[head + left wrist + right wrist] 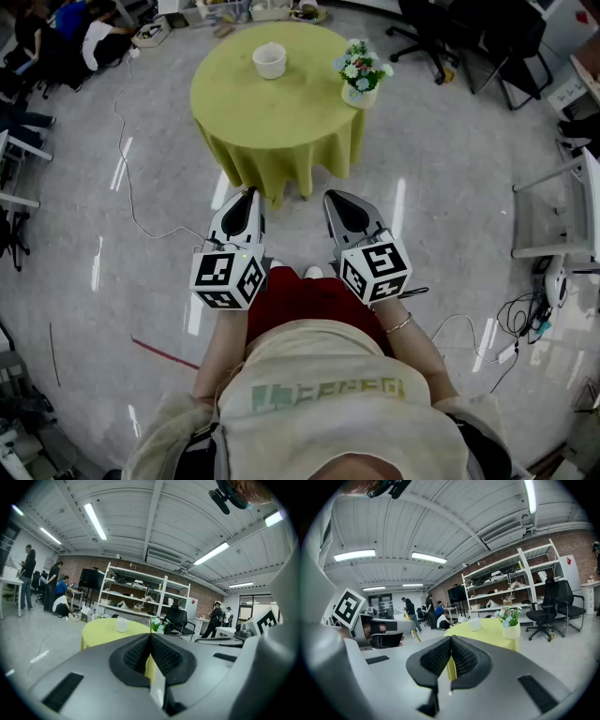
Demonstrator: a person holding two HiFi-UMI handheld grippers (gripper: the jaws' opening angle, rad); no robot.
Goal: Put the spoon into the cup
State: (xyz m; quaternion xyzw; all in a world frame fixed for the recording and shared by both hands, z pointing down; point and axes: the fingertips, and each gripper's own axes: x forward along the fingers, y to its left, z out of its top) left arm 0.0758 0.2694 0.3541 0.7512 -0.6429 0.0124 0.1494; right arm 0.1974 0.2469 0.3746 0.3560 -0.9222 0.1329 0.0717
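A white cup [269,61] stands on the round table [234,103] with the yellow-green cloth, well ahead of me; it also shows small in the left gripper view as the cup [122,625] and in the right gripper view as the cup [475,624]. No spoon shows in any view. My left gripper [251,194] and right gripper [330,197] are held side by side over the floor, short of the table. Both are shut, their pads pressed together with nothing between them.
A white pot of flowers [360,73] stands at the table's right edge. Black office chairs [441,37] stand behind the table on the right. Cables trail over the grey floor [131,187]. People [51,585] stand and sit by desks at the far left, before shelving [140,592].
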